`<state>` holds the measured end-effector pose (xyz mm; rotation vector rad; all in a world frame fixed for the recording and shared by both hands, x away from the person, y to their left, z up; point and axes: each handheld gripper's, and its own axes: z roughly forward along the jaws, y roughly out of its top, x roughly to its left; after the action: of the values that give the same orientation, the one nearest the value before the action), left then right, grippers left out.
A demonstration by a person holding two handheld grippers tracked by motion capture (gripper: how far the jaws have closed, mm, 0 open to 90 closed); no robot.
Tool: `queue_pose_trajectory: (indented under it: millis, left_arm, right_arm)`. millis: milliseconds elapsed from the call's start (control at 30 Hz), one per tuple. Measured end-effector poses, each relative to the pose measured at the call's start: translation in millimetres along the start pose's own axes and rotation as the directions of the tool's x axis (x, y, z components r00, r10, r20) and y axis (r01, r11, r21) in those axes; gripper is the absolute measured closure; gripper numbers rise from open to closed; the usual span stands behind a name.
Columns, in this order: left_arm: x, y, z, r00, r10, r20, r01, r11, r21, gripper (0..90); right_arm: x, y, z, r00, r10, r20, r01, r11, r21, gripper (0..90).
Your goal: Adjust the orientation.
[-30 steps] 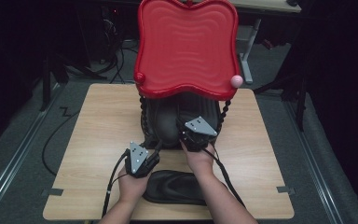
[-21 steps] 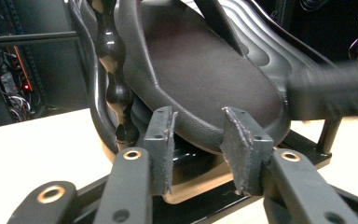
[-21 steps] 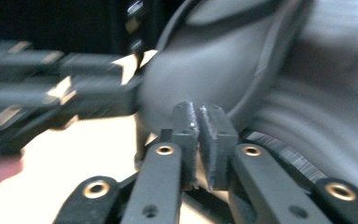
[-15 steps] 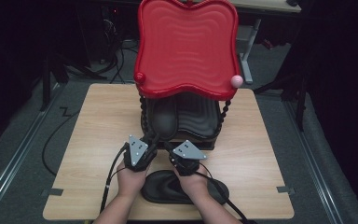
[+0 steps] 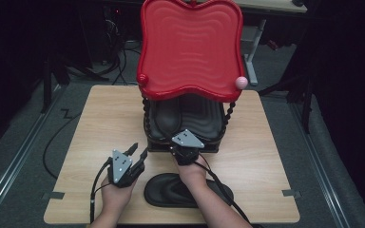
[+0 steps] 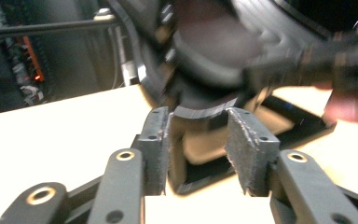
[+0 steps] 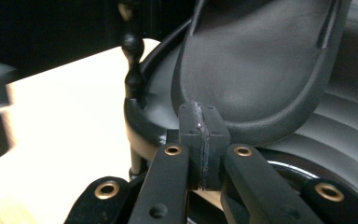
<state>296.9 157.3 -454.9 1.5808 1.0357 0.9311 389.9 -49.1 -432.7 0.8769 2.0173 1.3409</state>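
black ridged rubber mat [image 5: 183,190] lies flat on the pale wood counter [image 5: 90,137]; left hand-held gripper [image 5: 137,151] spread with nothing between, right hand-held gripper [image 7: 200,135] pressed together by a smooth black tray [image 7: 261,79].

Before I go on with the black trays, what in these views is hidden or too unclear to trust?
- High view: lower shelf of the stand under the red tray; shadow hides how its black trays sit.
- High view: black tray on the table, partly covered by the right forearm.
- Left gripper view: stand blurred; unclear whether the left hand-held gripper touches it.
- Right gripper view: right hand-held gripper shut; contact with the black tray unclear.
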Motion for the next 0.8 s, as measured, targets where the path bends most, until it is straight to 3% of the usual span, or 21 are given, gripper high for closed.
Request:
queue_pose_trajectory:
  millis: [133,200,467,667,800]
  left_arm:
    - [5.7,-18.2,-7.3,0.9993,0.037,0.004,-0.037,0.9978,0.054,57.5]
    - [6.3,-21.4,-5.5,0.9979,0.063,0.013,-0.064,0.9927,0.102,55.8]
    - [6.1,-27.4,-5.1,0.9968,0.080,0.002,-0.080,0.9896,0.120,53.0]
    - [12.2,-33.4,-2.1,0.9997,0.022,-0.002,-0.022,0.9858,0.167,52.8]
    - [14.4,-37.8,-0.9,1.0000,0.005,0.007,-0.006,0.9761,0.217,57.9]
  right_arm:
    - [-3.9,3.0,5.2,0.9998,0.004,0.020,-0.004,1.000,0.008,89.4]
    - [-4.8,4.3,7.0,0.9998,0.003,0.020,-0.004,1.000,0.010,89.4]
    - [-3.9,6.5,2.2,0.9999,0.014,0.002,-0.014,1.000,0.008,81.1]
    - [-10.0,6.4,-33.0,0.9989,0.010,-0.045,-0.010,1.000,-0.008,66.2]
    - [-19.8,-6.8,-58.6,0.9985,-0.005,-0.054,0.006,1.000,0.013,60.8]
